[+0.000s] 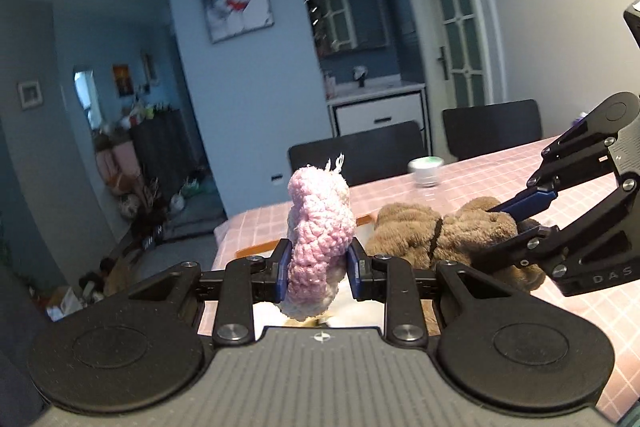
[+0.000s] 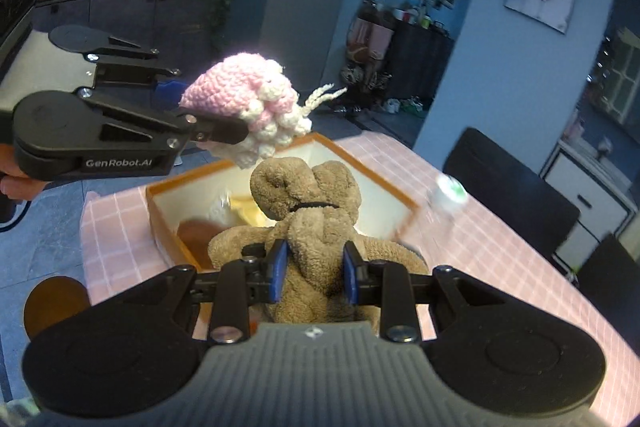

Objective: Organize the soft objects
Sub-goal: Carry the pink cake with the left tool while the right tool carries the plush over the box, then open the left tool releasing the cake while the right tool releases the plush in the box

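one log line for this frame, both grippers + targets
left gripper: shut on pink crochet toy | right gripper: shut on brown plush | both above open box | stage: carrying

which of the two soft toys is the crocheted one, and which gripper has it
The pink and white crocheted yarn toy, clamped in the left gripper. The other, the brown plush bear in the right gripper, is fuzzy terry fabric, not knitted.

The left gripper [image 1: 318,269] clamps a pink crocheted toy [image 1: 318,227] between its blue pads [image 1: 282,269], the toy standing upright above them. To the right, the right gripper [image 1: 516,223] pinches a brown plush [image 1: 424,233] held over the pink checked tablecloth [image 1: 500,171]. A small white jar [image 1: 426,171] sits blurred farther back on the cloth, with two dark chairs [image 1: 360,151] behind the table.
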A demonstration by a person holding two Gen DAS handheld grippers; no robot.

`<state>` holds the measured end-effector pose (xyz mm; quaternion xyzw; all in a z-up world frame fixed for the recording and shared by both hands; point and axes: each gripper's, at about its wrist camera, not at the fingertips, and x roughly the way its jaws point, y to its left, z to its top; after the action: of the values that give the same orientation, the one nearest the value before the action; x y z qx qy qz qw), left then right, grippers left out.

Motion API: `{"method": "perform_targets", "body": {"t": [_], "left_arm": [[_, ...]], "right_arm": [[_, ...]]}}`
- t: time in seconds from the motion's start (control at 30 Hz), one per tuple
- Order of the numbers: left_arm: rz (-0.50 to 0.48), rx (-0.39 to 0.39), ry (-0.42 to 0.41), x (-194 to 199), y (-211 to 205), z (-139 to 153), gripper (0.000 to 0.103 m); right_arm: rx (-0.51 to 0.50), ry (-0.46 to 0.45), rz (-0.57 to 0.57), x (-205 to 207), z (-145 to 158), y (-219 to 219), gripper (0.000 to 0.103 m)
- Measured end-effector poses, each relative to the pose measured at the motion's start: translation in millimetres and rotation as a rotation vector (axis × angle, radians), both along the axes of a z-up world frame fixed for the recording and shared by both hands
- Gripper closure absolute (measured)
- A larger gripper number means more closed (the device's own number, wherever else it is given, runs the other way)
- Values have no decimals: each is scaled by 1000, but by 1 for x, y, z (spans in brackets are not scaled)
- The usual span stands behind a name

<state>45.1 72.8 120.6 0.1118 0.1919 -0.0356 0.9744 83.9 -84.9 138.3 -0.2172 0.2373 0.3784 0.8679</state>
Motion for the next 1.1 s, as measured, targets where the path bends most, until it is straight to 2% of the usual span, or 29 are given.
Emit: {"method": "perform_targets", "body": {"t": [0.13, 0.27, 0.33, 0.67, 0.93, 1.1], "left_arm": [[15, -17, 73, 35, 21, -5, 71], [16, 29, 136, 64, 28, -22, 72], [22, 25, 184, 81, 31, -30, 72], [17, -17, 398, 135, 53, -65, 73], [49, -56, 533, 160, 62, -80, 73], [52, -73, 571, 160, 65, -84, 71]], "right_arm": [[-52, -31, -15, 31, -1, 39, 75], [-152, -27, -33, 67, -10, 74, 75], [-205, -21, -31, 82, -17, 88, 75], [-427, -45, 4, 136, -63, 131, 75], [-486, 8, 28, 159, -87, 150, 73], [-509, 27, 34, 164, -99, 155, 68]]}}
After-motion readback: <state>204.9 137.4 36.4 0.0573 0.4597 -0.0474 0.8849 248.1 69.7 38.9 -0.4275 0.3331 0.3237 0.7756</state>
